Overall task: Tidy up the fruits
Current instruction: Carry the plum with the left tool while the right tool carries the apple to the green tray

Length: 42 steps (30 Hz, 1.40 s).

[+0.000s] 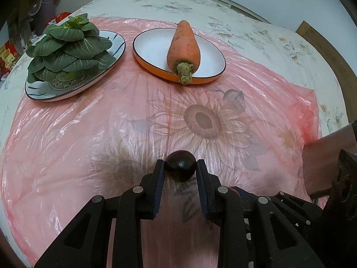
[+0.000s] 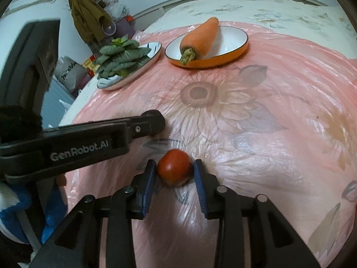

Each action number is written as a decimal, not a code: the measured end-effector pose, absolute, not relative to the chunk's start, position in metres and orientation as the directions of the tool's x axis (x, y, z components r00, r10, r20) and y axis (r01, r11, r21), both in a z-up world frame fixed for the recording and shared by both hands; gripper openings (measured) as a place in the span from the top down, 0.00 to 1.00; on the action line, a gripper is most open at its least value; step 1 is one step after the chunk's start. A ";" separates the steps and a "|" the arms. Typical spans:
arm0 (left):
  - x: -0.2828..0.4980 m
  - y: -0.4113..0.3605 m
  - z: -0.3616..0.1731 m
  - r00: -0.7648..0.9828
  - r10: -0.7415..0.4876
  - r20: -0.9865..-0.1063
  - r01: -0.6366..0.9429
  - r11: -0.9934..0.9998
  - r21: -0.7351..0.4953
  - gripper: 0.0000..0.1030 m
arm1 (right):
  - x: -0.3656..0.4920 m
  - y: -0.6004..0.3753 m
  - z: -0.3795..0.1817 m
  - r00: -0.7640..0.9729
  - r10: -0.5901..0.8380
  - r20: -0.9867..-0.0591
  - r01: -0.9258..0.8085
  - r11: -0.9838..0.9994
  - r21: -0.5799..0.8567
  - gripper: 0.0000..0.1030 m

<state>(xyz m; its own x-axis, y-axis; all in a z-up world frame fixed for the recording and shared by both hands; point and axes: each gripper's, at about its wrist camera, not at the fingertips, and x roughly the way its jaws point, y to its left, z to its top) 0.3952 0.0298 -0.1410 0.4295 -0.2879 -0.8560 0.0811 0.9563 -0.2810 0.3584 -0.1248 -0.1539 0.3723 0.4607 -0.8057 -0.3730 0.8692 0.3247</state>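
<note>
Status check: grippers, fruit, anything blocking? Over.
Left gripper shut on dark fruit. Right gripper loose around tomato, on pink sheet. Nothing blocking the carrot plate.

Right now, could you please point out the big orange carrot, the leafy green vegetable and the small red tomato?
Big orange carrot (image 1: pixel 184 44), left wrist view, middle of its body.
Leafy green vegetable (image 1: pixel 71 51), left wrist view, centre of the leaf pile.
Small red tomato (image 2: pixel 174 167), right wrist view, its front face.

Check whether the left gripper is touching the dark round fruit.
Touching. The left wrist view shows the left gripper closed on the dark round fruit, each pad flat against one side of it with no gap visible.
</note>
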 end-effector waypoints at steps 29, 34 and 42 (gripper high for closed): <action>0.378 0.012 -0.116 0.483 -0.281 -0.829 0.142 0.960 -0.242 0.77 | 0.333 -0.175 -0.124 0.425 0.427 -0.798 -0.323 0.895 0.307 0.60; 0.364 0.005 -0.111 0.487 -0.258 -0.834 0.161 0.965 -0.205 0.77 | 0.320 -0.182 -0.121 0.429 0.402 -0.809 -0.316 0.906 0.283 0.60; 0.336 -0.006 -0.103 0.485 -0.240 -0.841 0.172 0.969 -0.177 0.77 | 0.296 -0.194 -0.119 0.423 0.367 -0.829 -0.295 0.920 0.257 0.60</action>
